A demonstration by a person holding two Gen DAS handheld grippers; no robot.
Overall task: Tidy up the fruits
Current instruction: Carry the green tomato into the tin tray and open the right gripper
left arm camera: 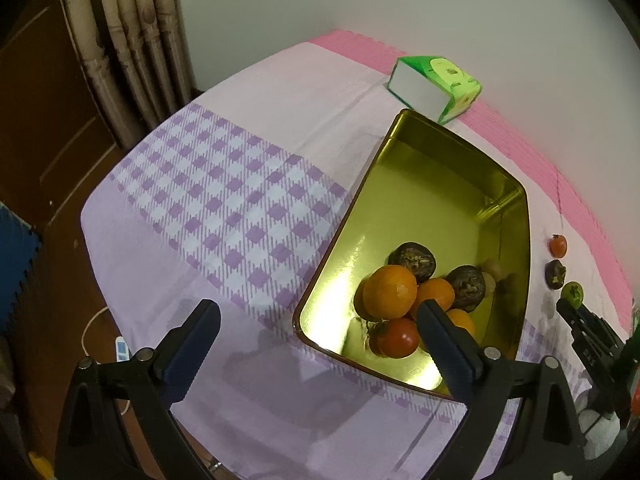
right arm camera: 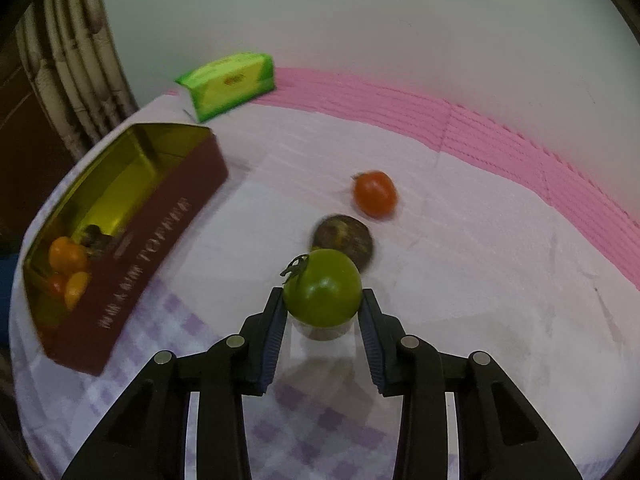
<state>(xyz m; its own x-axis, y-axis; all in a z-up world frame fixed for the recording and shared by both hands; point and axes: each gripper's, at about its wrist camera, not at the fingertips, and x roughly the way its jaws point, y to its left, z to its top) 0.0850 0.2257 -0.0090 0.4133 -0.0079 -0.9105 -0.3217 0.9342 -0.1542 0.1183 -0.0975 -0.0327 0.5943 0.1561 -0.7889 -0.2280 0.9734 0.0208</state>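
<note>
The right gripper (right arm camera: 322,300) is sitting closest to the lens, its two pads pressing on either side of a green tomato (right arm camera: 322,288), so it is clamped on that fruit. The tomato is hanging just above the checked cloth (right arm camera: 460,280), to the right of the tin (right arm camera: 132,252), which serves as the landmark here. Its stem (right arm camera: 295,268) is pointing up and toward the tin; the fruit is nearly round, so no long axis is showing.

Just beyond the tomato, farther from the tin's near end, a dark brown fruit (right arm camera: 343,242) is lying on the cloth, and past that a red tomato (right arm camera: 374,193). The tin is lying with its long side running away from the camera toward a green tissue box (right arm camera: 228,82) at its far end. Inside its near end, oranges (left arm camera: 390,291), dark fruits (left arm camera: 412,260) and a red tomato (left arm camera: 398,337) are already piling up.

The left gripper (left arm camera: 320,330) is hovering over the tin's near left corner with its jaws wide apart and nothing between them.

To do this step well, I would judge it best to be carrying the tomato level over the tin's wall, lowering it into the bare far half, and releasing low so it is not rolling into the pile.
</note>
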